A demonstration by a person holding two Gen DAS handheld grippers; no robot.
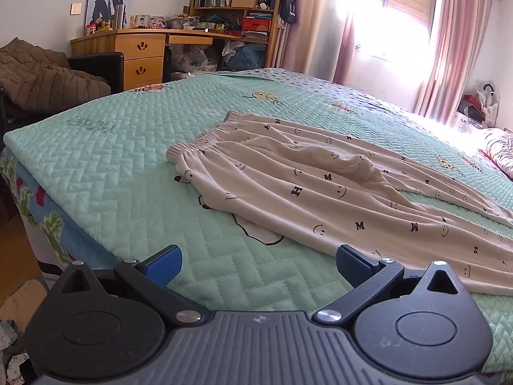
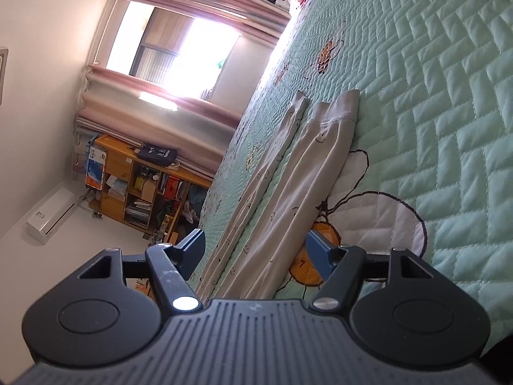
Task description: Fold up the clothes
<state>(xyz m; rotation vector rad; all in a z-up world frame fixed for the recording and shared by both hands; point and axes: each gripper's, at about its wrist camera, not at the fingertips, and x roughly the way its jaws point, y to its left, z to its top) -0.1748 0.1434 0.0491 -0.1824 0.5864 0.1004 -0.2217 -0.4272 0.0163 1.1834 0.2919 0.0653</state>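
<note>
Cream pyjama trousers [image 1: 320, 192] printed with smiley faces and letters lie spread on the green quilted bed cover [image 1: 121, 166]. Their gathered waistband [image 1: 202, 136] points toward the bed's left edge. My left gripper [image 1: 258, 266] hovers open over bare quilt, just short of the trousers' near edge, with its right finger [image 1: 352, 264] close to the fabric. In the right wrist view, which is rolled sideways, the two legs [image 2: 288, 199] run away from me to their cuffs [image 2: 344, 104]. My right gripper [image 2: 256, 250] stands open, and the near leg's fabric lies between its fingers, apart from the pads.
The bed's edge [image 1: 29, 173] drops off at the left beside a brown quilted coat [image 1: 41, 77] on a dark chair. A wooden desk [image 1: 141, 54] and bookshelf [image 1: 237, 3] stand behind the bed. A patterned pillow [image 1: 500, 150] lies far right, under the curtained window [image 1: 407, 6].
</note>
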